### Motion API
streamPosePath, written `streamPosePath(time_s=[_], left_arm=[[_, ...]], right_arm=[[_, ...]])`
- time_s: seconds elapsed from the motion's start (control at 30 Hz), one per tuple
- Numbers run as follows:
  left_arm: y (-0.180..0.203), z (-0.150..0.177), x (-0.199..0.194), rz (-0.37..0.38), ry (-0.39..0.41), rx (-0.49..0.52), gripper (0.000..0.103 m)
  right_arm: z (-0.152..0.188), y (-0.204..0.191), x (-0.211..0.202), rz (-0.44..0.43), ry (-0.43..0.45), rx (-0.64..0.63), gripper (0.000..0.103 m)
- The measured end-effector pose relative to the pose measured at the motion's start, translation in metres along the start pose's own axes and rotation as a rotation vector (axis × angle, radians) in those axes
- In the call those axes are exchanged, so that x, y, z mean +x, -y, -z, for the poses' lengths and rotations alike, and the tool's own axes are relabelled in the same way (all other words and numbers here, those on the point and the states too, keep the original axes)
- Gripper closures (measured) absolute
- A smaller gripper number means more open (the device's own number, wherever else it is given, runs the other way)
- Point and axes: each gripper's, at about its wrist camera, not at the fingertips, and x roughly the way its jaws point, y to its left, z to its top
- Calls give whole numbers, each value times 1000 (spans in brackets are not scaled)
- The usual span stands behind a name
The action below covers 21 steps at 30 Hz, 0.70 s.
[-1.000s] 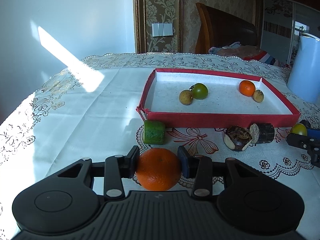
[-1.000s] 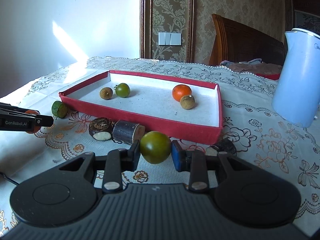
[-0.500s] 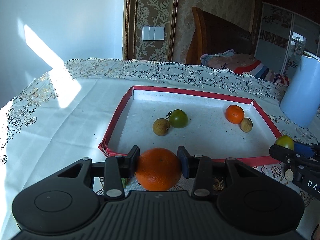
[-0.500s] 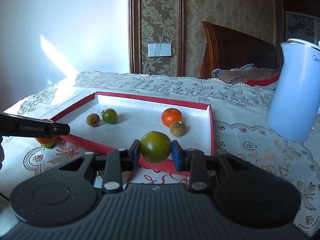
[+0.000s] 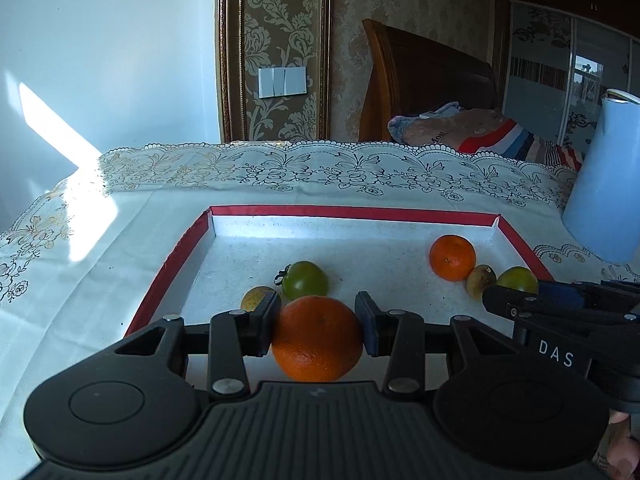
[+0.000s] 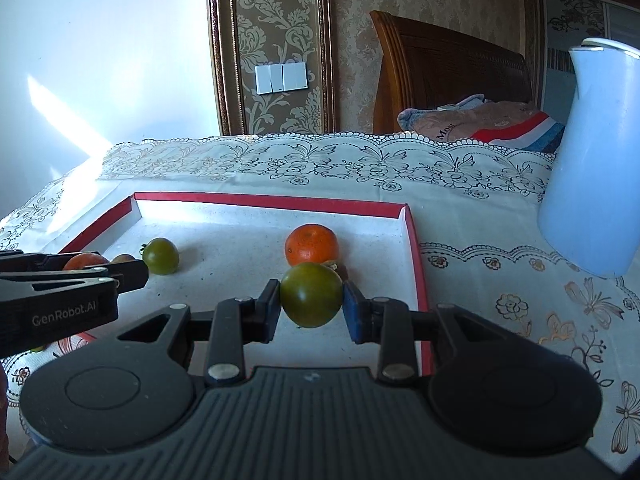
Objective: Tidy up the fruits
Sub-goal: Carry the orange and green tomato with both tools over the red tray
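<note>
My left gripper [image 5: 318, 322] is shut on an orange [image 5: 317, 338] and holds it over the near left part of the red-rimmed tray [image 5: 352, 213]. My right gripper [image 6: 311, 306] is shut on a green tomato [image 6: 311, 294] over the tray's near right part [image 6: 416, 264]. In the tray lie a green tomato [image 5: 305, 280], a brown longan [image 5: 256, 298], a small orange [image 5: 453, 257] and another longan [image 5: 480, 280]. The right gripper with its tomato [image 5: 517, 279] shows at the right of the left wrist view; the left gripper [image 6: 72, 280] shows at the left of the right wrist view.
A pale blue kettle [image 6: 592, 160] stands on the lace tablecloth [image 6: 500, 280] right of the tray. A wooden chair [image 5: 428, 80] with folded cloth stands behind the table. The wall is close behind.
Both grippers have moved forward and up, from in front of the tray to over it, each still holding its fruit. The loose pieces in front of the tray have dropped out of view.
</note>
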Motion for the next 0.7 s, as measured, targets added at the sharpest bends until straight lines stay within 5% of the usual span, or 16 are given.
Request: streamPosePath(time_s=[0.7], left_arm=[[-4,4,24,-80,-8,12,62]], right_arm=[[-4,1,22,45,-7,-2,72]])
